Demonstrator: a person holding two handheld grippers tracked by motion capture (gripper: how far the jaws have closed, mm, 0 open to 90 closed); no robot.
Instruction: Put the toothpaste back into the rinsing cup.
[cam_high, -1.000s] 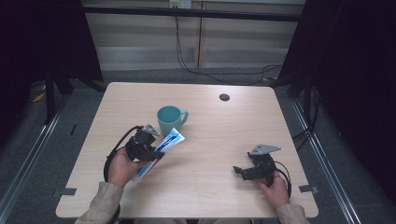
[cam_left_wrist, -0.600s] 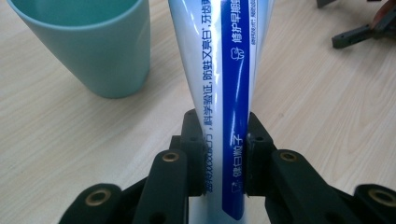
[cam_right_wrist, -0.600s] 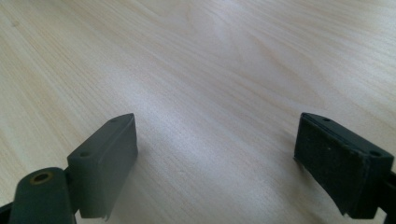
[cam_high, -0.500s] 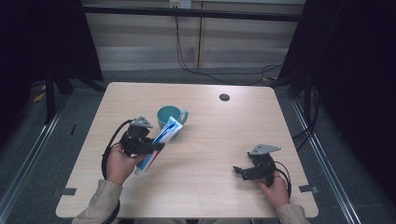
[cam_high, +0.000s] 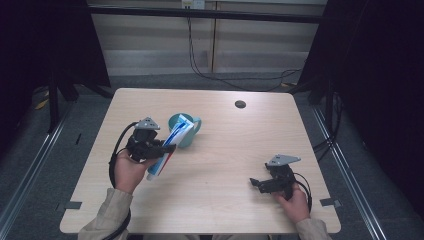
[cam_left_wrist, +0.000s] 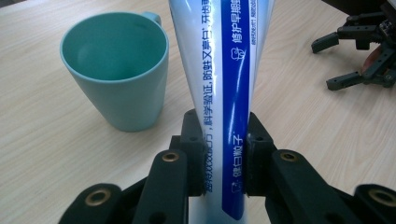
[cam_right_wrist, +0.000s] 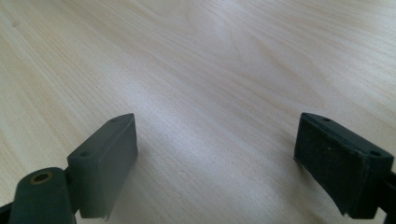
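High view: left tool (cam_high: 167, 147) clamps a toothpaste tube (cam_high: 172, 142) mid-body, lifted off the desk (cam_high: 225, 200), tilted w/ its top end at the teal cup (cam_high: 186, 131) rim, left of desk centre. Step looks like putting tube into cup. Next: swing tube upright over the mouth, lower, then let go; cup could tip if nudged. Right tool (cam_high: 265, 184) rests open near the front right corner, empty. Nothing blocks the way; dark disc (cam_high: 240, 104) near the far edge.
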